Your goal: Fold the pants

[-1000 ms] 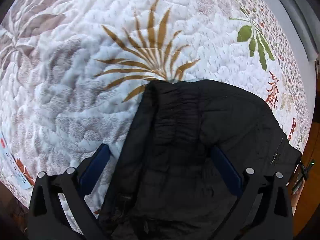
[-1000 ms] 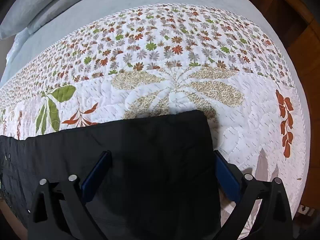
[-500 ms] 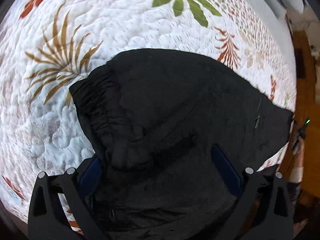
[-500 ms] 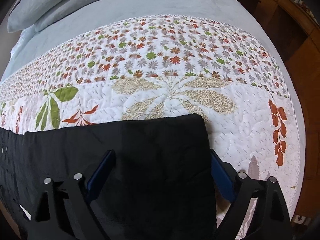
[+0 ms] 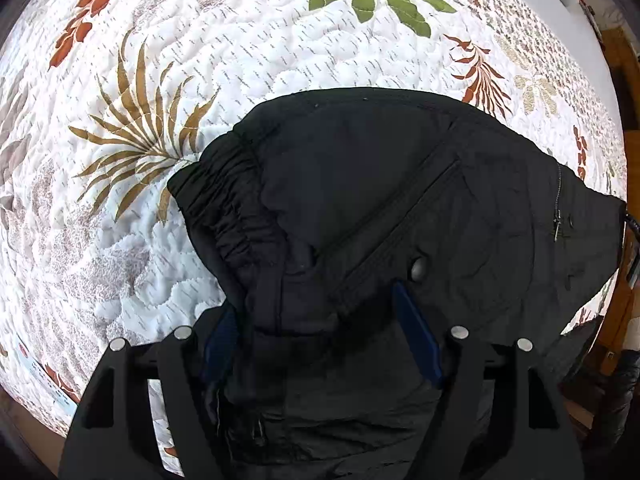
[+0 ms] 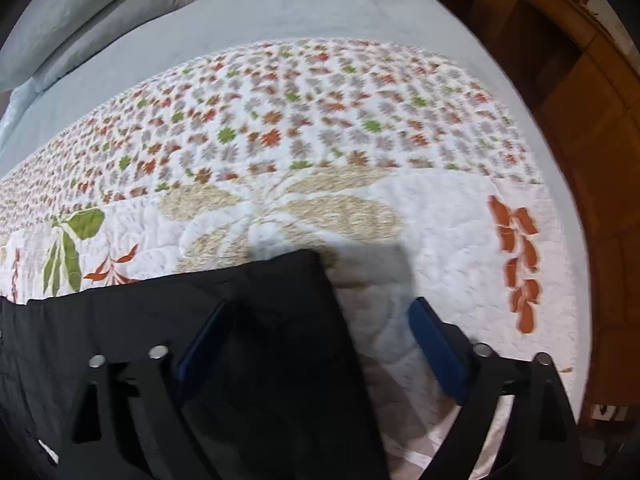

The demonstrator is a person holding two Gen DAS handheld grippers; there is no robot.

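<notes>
Left wrist view: the black pants (image 5: 380, 208) lay on the quilted bed (image 5: 200, 40), waistband end directly under the left claw (image 5: 320, 340), whose jaws were closing with bunched fabric between them, not yet visibly pinched.

Right wrist view: the right claw (image 6: 316, 344), jaws opening wide, straddled the leg-end corner; the pants' length ran off leftward.

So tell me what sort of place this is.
Most likely a bedroom: the black pants lie on a quilted floral bedspread over a bed, with pillows at its head and wooden furniture alongside.
</notes>
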